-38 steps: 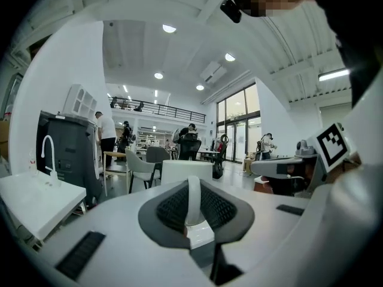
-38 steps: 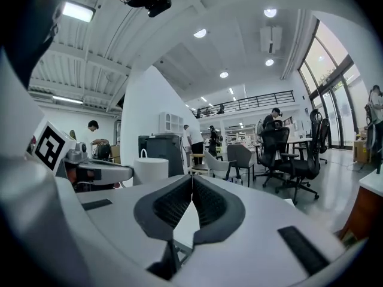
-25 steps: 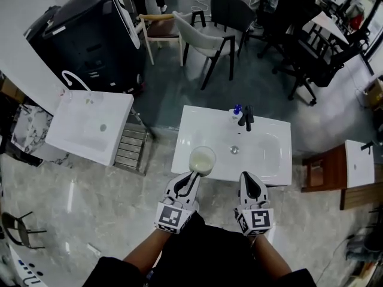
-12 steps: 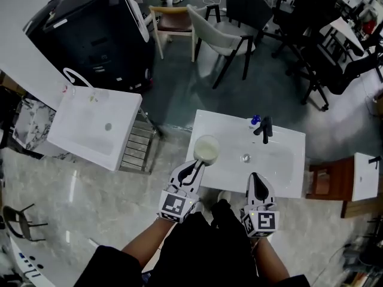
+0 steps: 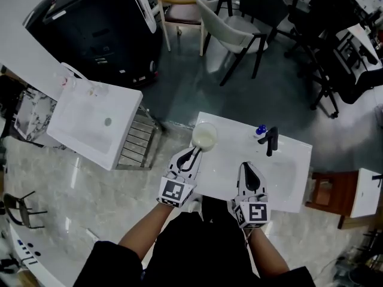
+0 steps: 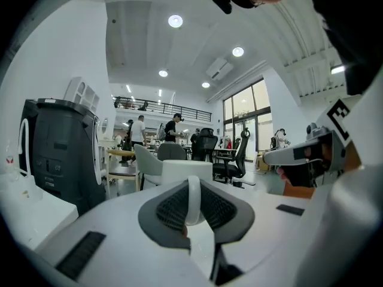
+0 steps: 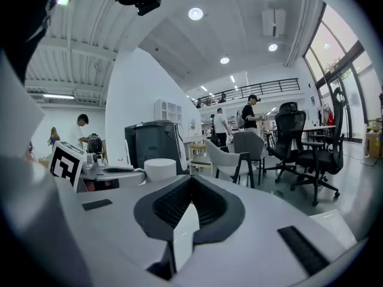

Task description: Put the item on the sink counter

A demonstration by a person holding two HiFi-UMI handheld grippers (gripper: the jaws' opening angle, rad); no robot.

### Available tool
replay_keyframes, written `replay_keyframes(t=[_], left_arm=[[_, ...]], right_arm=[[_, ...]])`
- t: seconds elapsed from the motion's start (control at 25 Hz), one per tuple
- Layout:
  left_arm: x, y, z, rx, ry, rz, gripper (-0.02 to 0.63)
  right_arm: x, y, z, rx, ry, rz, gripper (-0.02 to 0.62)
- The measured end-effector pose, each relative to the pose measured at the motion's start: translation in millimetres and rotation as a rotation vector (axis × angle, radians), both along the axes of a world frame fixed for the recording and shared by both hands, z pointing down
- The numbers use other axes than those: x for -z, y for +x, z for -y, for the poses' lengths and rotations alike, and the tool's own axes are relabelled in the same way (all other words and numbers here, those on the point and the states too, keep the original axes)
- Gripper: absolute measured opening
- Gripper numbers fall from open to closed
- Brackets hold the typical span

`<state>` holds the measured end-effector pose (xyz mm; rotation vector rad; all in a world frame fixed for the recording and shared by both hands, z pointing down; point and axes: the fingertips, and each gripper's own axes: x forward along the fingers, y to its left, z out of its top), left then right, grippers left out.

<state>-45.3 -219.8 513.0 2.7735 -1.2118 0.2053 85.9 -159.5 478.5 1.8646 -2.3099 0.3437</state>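
Observation:
A white cup [image 5: 204, 137] with a pale inside is over the far left corner of the white sink counter [image 5: 222, 162]. My left gripper [image 5: 192, 155] is shut on its handle. In the left gripper view the handle [image 6: 192, 197] stands upright between the jaw pads, with the cup body [image 6: 187, 170] just beyond. I cannot tell whether the cup rests on the counter. My right gripper [image 5: 247, 170] hovers over the counter's front edge, shut and empty. From the right gripper view [image 7: 191, 197] the cup [image 7: 160, 168] shows to the left.
A black faucet [image 5: 272, 140] and a small blue object [image 5: 260, 130] stand at the back of the basin. A second white sink [image 5: 90, 121] sits to the left, with a black cabinet [image 5: 96, 28] behind it. Chairs [image 5: 233, 28] stand beyond the counter.
Both grippers have moved forward over the counter. The cup went from the counter's front left edge to its far left corner, still held by the left gripper.

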Motion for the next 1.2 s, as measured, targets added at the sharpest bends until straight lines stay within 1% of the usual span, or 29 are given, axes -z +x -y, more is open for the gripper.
replay_keyframes(t=[0.12,0.28,0.48,0.52,0.68,0.8,0.96,1.2], left_arm=[[-19.3,14.1,16.9,-0.008,-0.012,0.017,0.046],[-51.5,27.5,40.3,-0.022,-0.048,0.038,0.046],[-99.8,30.2,71.8,0.027,-0.089,0.084,0.046],[-108.7,29.2,76.5,0.038,-0.099,0.088,0.046],[-133.6,28.6,94.4,0.075,-0.148,0.06,0.046],[-155.2,32.0,105.5,0.075,-0.16,0.089,0.046],[-176.0,38.1,115.2,0.083,-0.201,0.09,0.046],[-194.9,40.0,122.4,0.118,-0.248,0.099,0.046]], right_arm=[[-8.9,-1.2,27.1,0.039,-0.006,0.018,0.029],[-21.0,-5.1,59.4,0.079,-0.027,0.053,0.031],[-49.9,-6.6,85.5,0.134,-0.071,0.035,0.029],[-55.3,-7.1,88.5,0.143,-0.081,0.033,0.029],[-77.0,-7.3,95.0,0.17,-0.125,0.014,0.029],[-90.4,-4.3,99.2,0.181,-0.149,0.009,0.029],[-89.4,-5.5,107.4,0.199,-0.156,0.013,0.029],[-96.3,4.2,109.0,0.214,-0.169,-0.016,0.031]])
